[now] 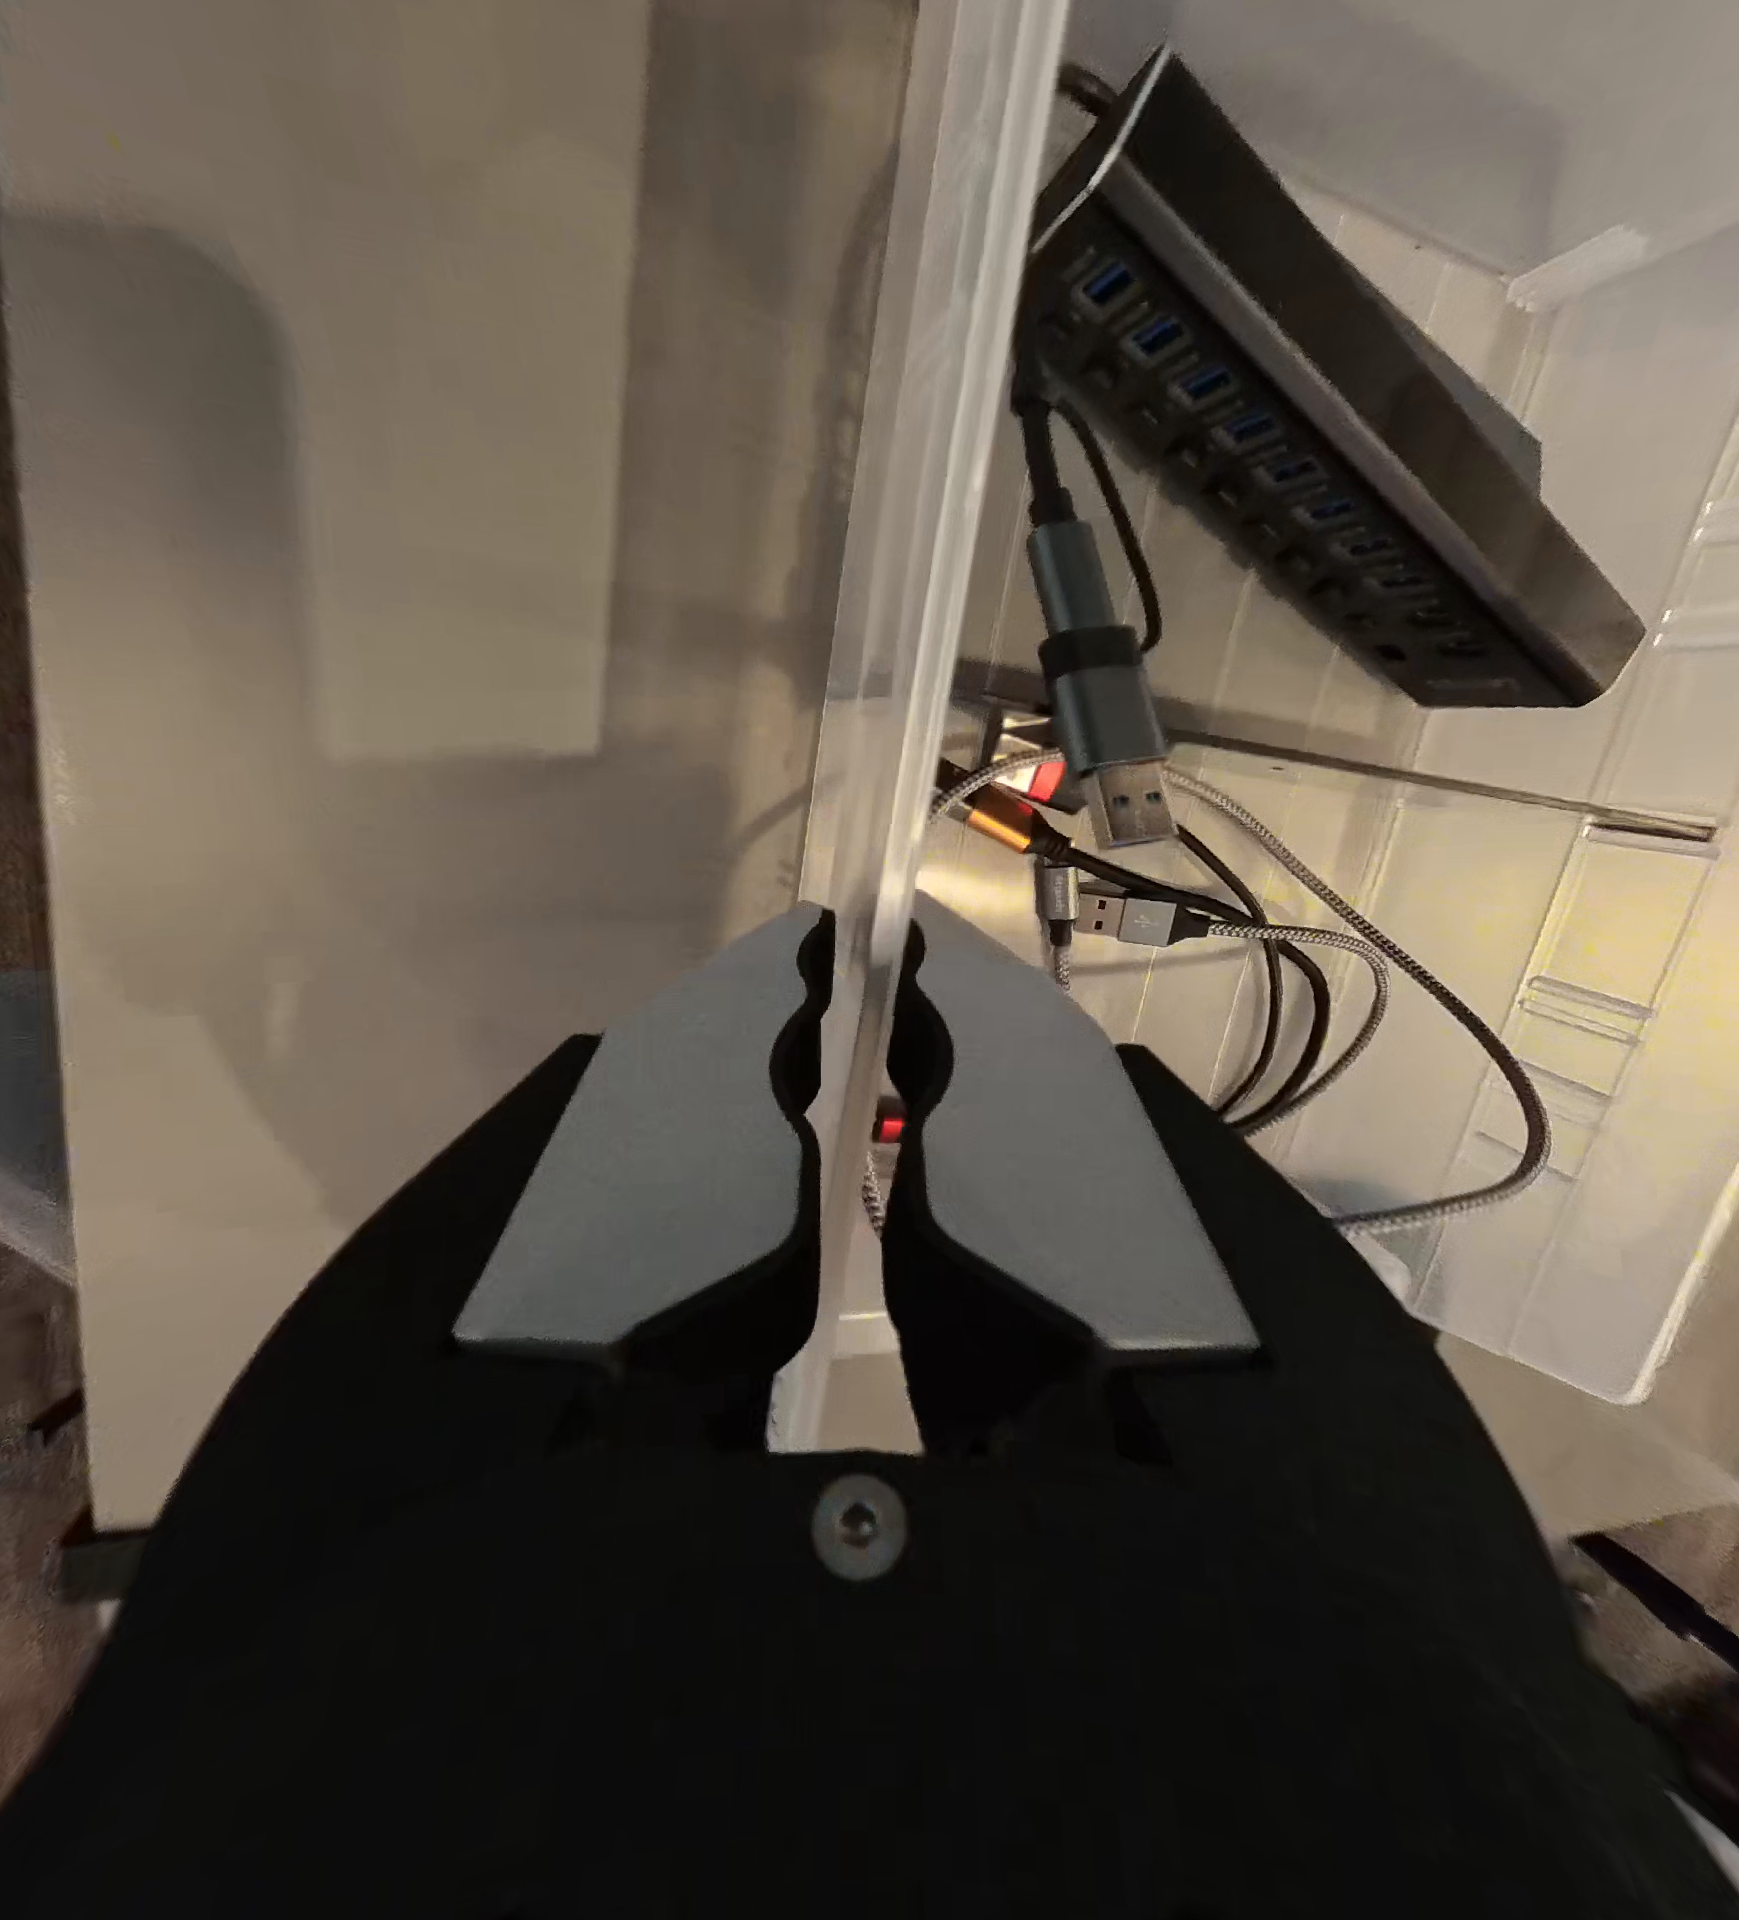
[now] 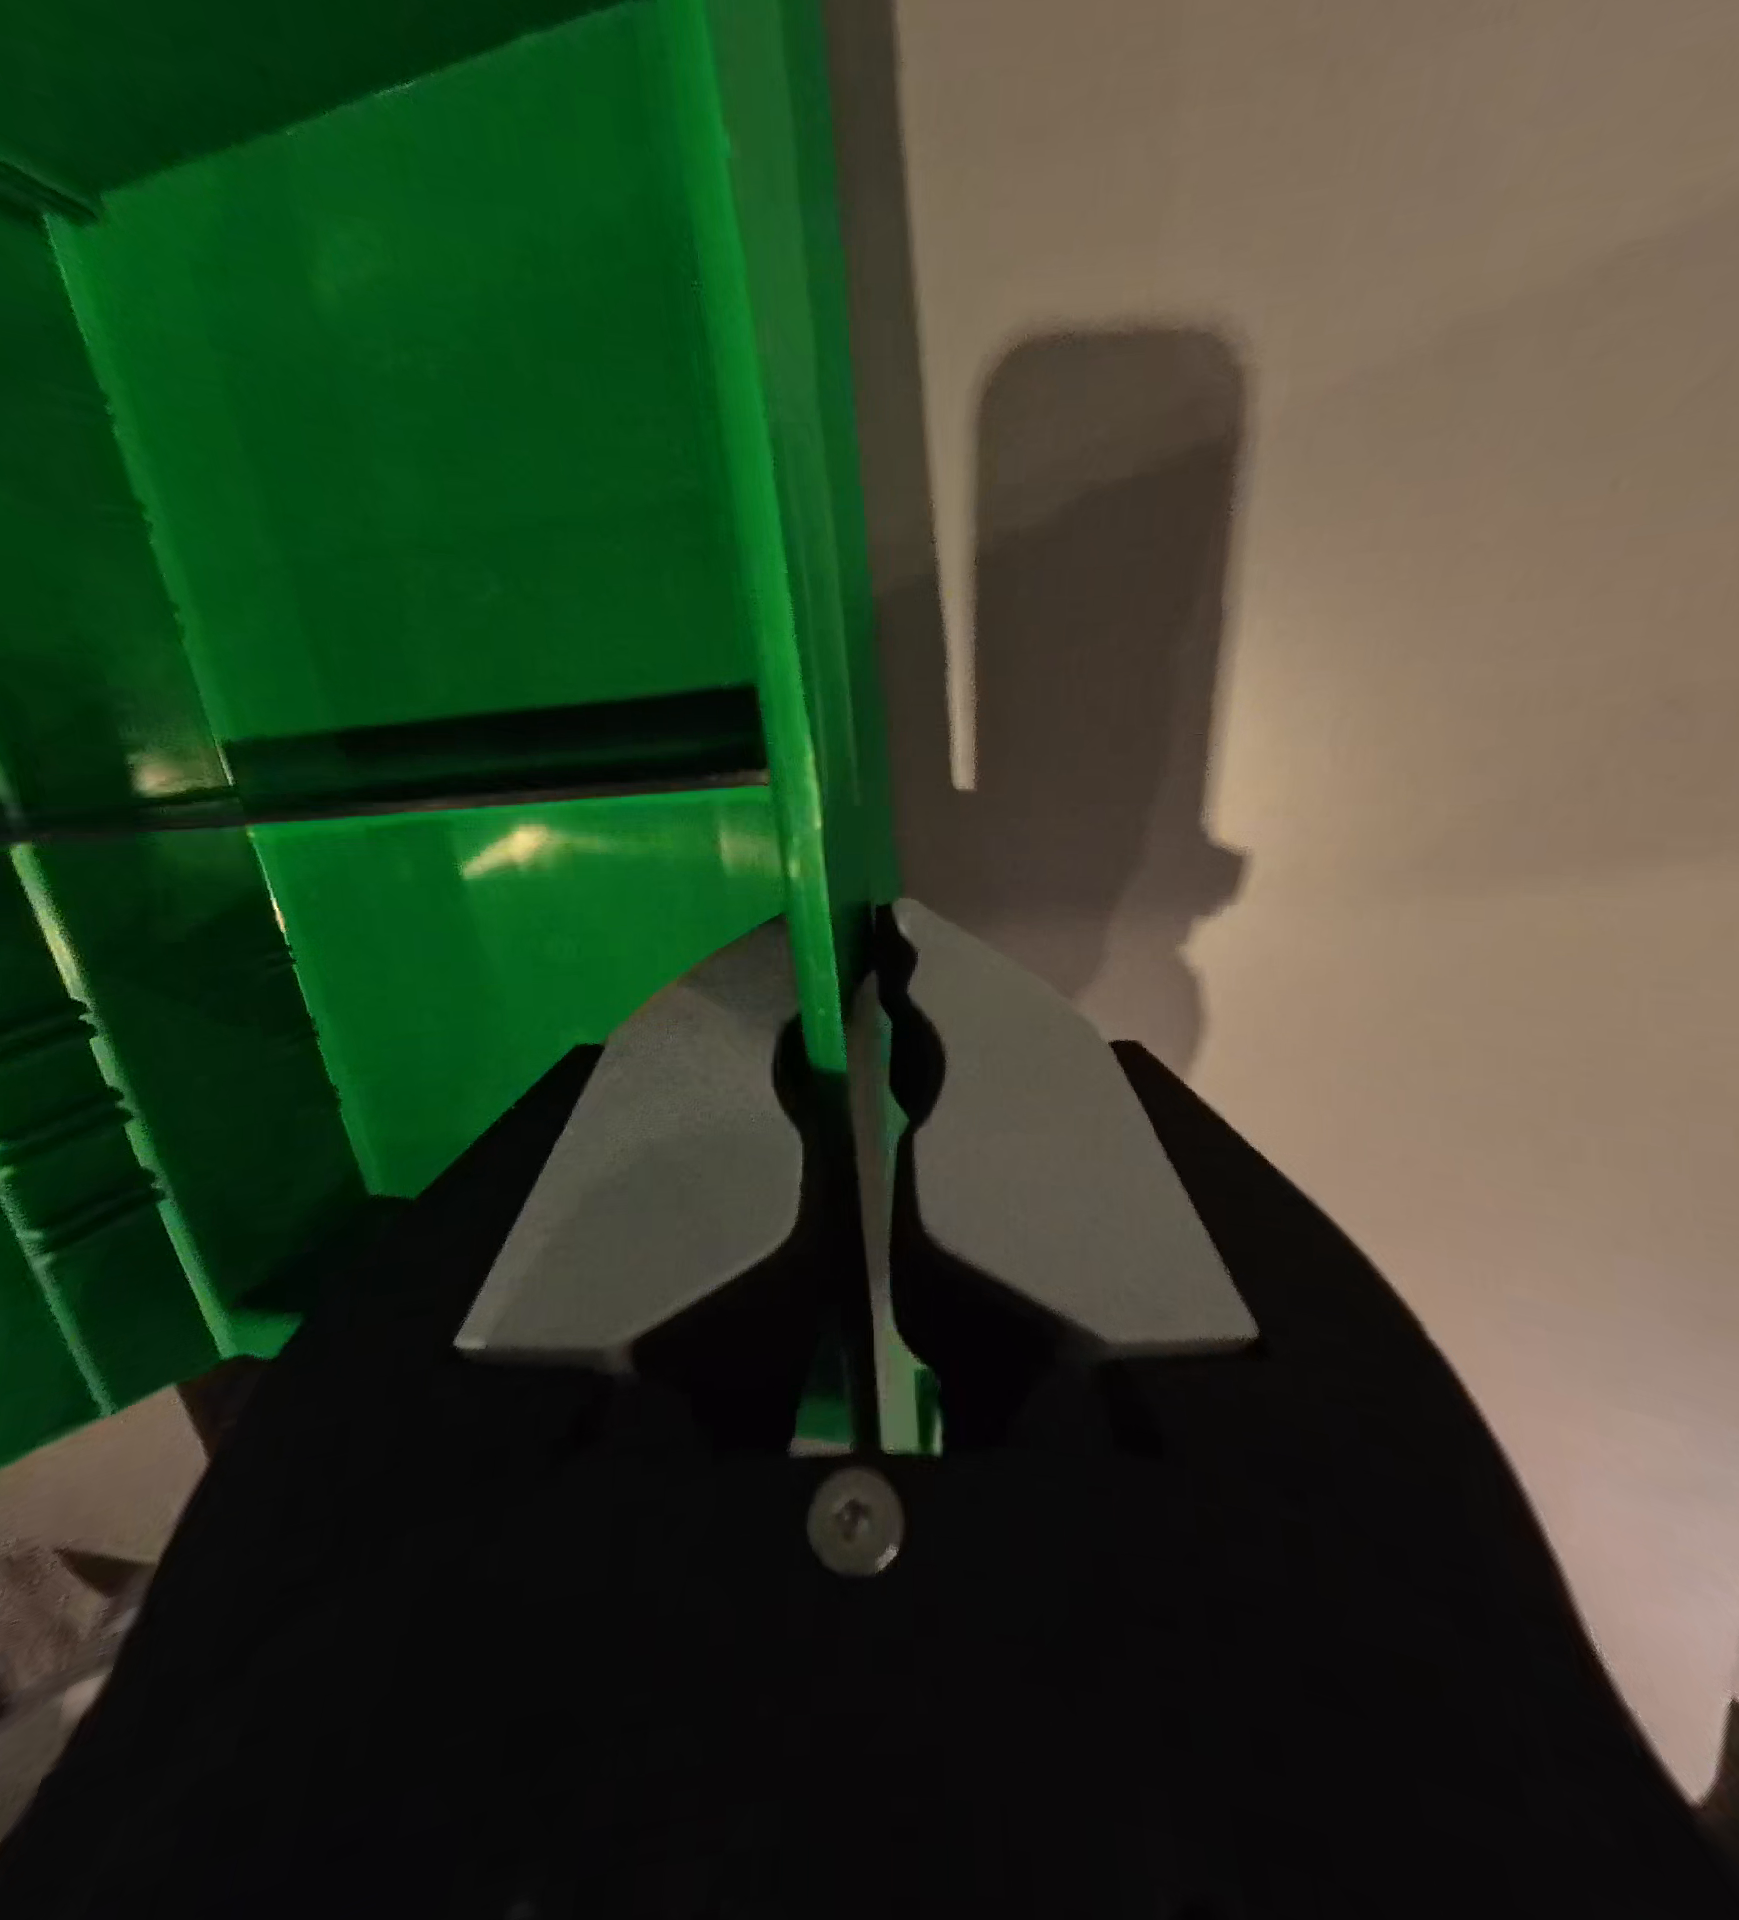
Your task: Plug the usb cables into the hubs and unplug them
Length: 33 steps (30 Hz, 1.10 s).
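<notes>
Fingers of the left gripper [image 1: 870,956] are closing on the upright wall of a clear plastic bin [image 1: 948,416], one grey pad on either side of the thin rim and the gap between them no wider than that wall. Inside the bin, a long black USB hub [image 1: 1364,416] is lying tilted, its row of blue ports facing down and left, none of the visible ports holding a plug. A grey double-ended USB adapter [image 1: 1093,665] is hanging just below the hub's near end on a black lead, its metal plug pointing down and free. Beneath it, a tangle of cables is resting on the bin floor: a braided grey cable [image 1: 1447,1039] looping to the right, a grey USB plug [image 1: 1135,920] lying on its side, and an orange-sleeved plug [image 1: 1000,821] beside a red one, close against the wall. Behind the bin, a white table surface [image 1: 325,416] is showing through a blur.

Over in the right wrist view, the right gripper [image 2: 860,935] is pinching the thin wall of a green plastic bin [image 2: 429,468], its jaws nearly together with only that wall between them. The bin's ribbed inside is lying to the left, and no hub or cable is showing in it. To the right, the pale surface is carrying a dark soft shadow.
</notes>
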Each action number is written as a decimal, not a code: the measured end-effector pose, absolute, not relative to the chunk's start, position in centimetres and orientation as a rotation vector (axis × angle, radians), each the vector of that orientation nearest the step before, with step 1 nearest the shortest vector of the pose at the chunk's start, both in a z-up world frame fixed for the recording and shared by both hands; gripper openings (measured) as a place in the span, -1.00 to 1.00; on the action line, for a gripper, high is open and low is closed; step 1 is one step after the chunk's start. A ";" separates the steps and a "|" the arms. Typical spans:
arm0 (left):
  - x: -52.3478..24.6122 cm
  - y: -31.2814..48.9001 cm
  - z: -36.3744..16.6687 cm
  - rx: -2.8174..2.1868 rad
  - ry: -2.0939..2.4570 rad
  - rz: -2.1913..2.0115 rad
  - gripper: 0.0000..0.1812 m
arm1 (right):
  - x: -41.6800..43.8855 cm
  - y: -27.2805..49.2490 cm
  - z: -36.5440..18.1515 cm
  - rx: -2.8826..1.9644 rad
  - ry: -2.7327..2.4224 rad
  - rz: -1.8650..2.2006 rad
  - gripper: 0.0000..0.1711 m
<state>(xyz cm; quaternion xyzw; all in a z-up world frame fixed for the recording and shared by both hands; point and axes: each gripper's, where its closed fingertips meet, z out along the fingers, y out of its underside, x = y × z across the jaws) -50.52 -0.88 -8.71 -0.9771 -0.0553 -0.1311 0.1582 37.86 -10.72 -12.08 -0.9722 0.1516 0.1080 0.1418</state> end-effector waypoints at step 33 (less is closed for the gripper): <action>-13.7 3.2 5.7 -2.000 0.316 -0.041 0.37 | 2.6 1.5 4.8 -1.991 0.000 -0.013 0.28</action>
